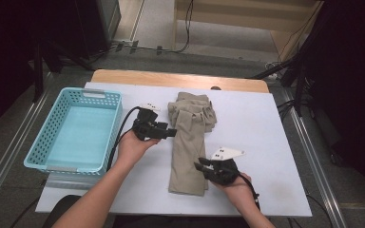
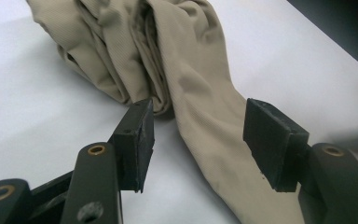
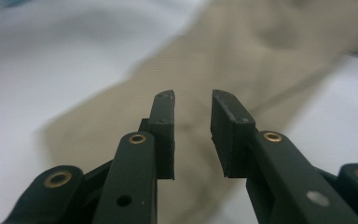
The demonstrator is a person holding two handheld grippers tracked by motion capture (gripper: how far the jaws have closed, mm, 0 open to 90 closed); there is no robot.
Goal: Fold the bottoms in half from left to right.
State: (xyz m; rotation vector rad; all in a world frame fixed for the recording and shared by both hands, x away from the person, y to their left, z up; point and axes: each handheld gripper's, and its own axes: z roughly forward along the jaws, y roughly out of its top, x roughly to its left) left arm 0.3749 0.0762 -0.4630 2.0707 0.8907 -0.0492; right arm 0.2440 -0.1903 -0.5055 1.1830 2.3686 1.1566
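I see a tan cloth (image 1: 190, 137) lying in the middle of the white tabletop (image 1: 266, 128). It is a long strip that runs from near to far. The far end is bunched up in folds, and the near end lies flat.

My left gripper (image 1: 171, 132) sits just left of the cloth, about halfway along it, and points at its left edge. In the left gripper view the jaws stand wide apart, with the cloth (image 2: 200, 107) lying between and beyond them. The pads (image 2: 137, 140) do not press on it.

My right gripper (image 1: 200, 166) is by the near right side of the cloth, right at its edge. In the right gripper view the jaws stand a little apart with a narrow gap. The cloth (image 3: 200, 93) is blurry behind them, and nothing is pinched between them.

A light blue basket (image 1: 43, 147) sits at the left side of the tabletop, well apart from the cloth.
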